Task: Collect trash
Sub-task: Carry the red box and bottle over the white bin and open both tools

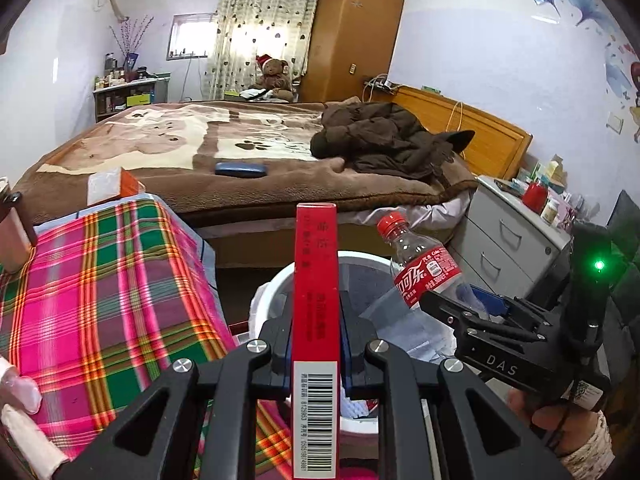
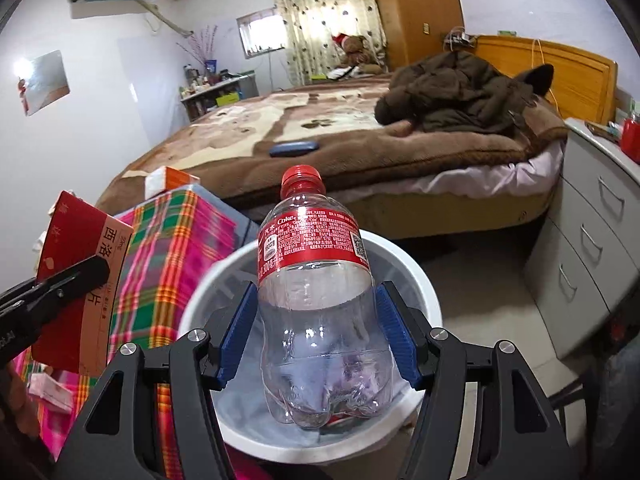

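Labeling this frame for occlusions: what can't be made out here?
- Bin contents: in the right wrist view the bottle covers most of the inside; in the left wrist view the red box and left gripper cover it.
- Red box front: left wrist view shows only its narrow edge; right wrist view cuts it behind a finger.
- Items on the drawer unit: too small, at the fisheye edge.

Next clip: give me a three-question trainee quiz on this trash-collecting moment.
1. True or false: the left claw grips a red box.
2. What does the right claw hold? A) blue case B) clear cola bottle C) teddy bear
3. Fill in: both items hang over the white ____.

Key: 1 true; 2 B; 3 bin.
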### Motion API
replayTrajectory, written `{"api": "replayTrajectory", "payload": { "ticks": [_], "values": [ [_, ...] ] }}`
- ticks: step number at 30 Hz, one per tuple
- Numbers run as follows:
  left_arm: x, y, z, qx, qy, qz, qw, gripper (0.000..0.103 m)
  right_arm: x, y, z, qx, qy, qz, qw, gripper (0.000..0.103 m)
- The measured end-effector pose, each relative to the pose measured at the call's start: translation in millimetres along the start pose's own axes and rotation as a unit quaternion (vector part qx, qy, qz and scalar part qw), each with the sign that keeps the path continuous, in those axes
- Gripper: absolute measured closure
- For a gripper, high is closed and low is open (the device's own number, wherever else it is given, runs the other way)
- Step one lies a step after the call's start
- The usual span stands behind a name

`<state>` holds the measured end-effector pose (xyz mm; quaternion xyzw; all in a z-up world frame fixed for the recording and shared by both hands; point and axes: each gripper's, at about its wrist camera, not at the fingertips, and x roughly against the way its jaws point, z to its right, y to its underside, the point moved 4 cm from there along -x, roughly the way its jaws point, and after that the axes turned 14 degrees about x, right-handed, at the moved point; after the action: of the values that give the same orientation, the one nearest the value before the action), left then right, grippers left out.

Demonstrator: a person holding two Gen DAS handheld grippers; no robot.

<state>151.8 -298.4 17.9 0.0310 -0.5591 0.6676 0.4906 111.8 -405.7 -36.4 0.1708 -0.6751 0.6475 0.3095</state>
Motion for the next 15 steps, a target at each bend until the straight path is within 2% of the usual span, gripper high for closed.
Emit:
{"api": "replayTrajectory", "payload": {
  "ticks": [9, 15],
  "values": [
    [-34.0, 10.6, 5.9, -0.002, -0.017, -0.033, 0.9993, 0.085, -18.1, 10.6, 15.2, -0.001, 0.007, -0.032, 0.999, 0.04],
    [-48.0, 16.0, 6.6, 0.011, -0.014, -0.048, 0.9987, 0.083, -30.2, 13.8, 15.0, 0.016, 0.011, -0.056, 0.998, 0.039]
  ]
}}
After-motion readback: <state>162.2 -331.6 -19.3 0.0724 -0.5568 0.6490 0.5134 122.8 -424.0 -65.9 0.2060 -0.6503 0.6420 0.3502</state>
